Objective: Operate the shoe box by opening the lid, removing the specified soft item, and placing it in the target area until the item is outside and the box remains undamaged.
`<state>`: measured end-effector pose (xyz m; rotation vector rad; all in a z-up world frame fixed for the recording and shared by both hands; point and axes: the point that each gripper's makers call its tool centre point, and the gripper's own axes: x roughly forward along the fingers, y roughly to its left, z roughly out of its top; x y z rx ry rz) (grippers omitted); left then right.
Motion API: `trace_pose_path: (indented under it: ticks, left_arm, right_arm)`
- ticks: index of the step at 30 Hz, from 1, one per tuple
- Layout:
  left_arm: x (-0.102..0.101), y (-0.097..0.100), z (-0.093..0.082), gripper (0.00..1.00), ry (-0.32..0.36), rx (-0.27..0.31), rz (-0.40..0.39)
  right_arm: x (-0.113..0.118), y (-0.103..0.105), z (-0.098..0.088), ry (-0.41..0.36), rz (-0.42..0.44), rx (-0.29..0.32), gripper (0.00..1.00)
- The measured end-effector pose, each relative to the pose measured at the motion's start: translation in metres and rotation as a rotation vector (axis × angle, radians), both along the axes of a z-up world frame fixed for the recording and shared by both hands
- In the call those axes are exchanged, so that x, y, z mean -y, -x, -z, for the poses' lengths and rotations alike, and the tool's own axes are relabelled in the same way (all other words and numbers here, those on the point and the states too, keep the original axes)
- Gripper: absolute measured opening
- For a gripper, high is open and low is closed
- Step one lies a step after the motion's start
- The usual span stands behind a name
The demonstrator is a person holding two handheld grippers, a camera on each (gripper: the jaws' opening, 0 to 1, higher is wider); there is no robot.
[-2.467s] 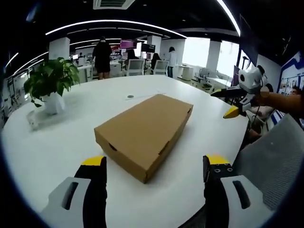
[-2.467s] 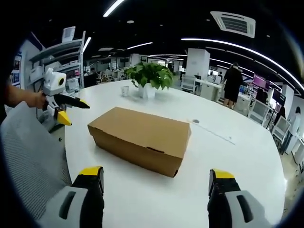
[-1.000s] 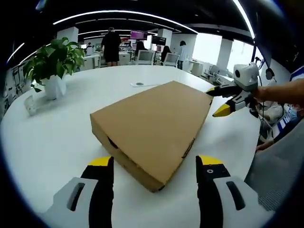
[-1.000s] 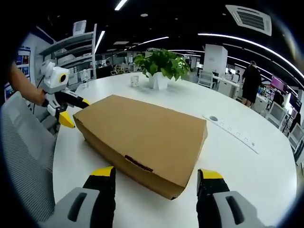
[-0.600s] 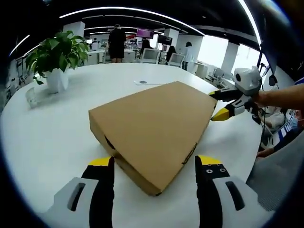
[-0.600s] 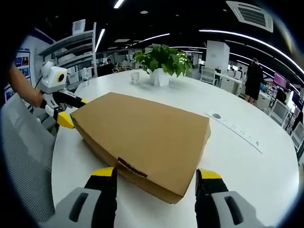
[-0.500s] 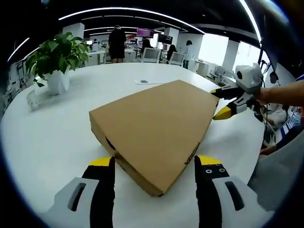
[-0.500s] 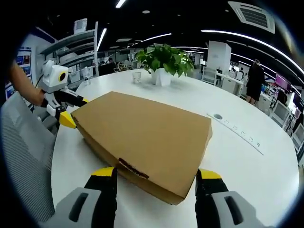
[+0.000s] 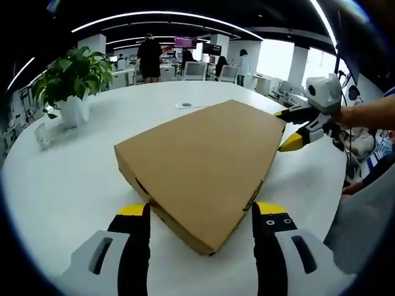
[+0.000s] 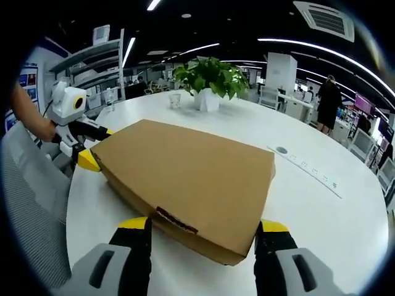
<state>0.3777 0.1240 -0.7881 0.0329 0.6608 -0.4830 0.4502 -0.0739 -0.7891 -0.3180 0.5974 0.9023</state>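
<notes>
A brown cardboard shoe box (image 9: 203,157) lies flat on the round white table (image 9: 74,185), its lid down. My left gripper (image 9: 200,211) is open, and the box's near corner sits between its yellow-tipped jaws. At the far right corner of the box my right gripper (image 9: 295,128) is held by a hand, its jaws apart around the box edge. In the right gripper view the box (image 10: 191,176) fills the middle. My right gripper (image 10: 202,226) stands open astride its near edge. My left gripper (image 10: 86,148) is at the box's left end.
A potted plant (image 9: 68,80) in a white pot stands at the table's back left, with a small cup (image 9: 42,137) near it. A cable outlet strip (image 10: 305,169) is set into the table. A grey mesh chair (image 10: 28,209) is beside the table. People stand in the office behind.
Both grippers have come in from well short of the box to its two ends. The box has stayed in place with its lid down. Little has shifted in the last half second.
</notes>
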Motion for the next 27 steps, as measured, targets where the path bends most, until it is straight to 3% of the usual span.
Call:
trace_pose_path:
  ticks: [15,27]
  left_arm:
    - [-0.006,0.000,0.000,0.67,-0.009,-0.001,0.047]
    - [-0.015,0.003,0.000,0.67,-0.058,-0.013,0.120]
  right_arm:
    - [-0.004,0.013,0.000,0.012,0.040,0.004,0.66]
    - [-0.011,0.031,-0.002,-0.010,0.098,-0.018,0.65]
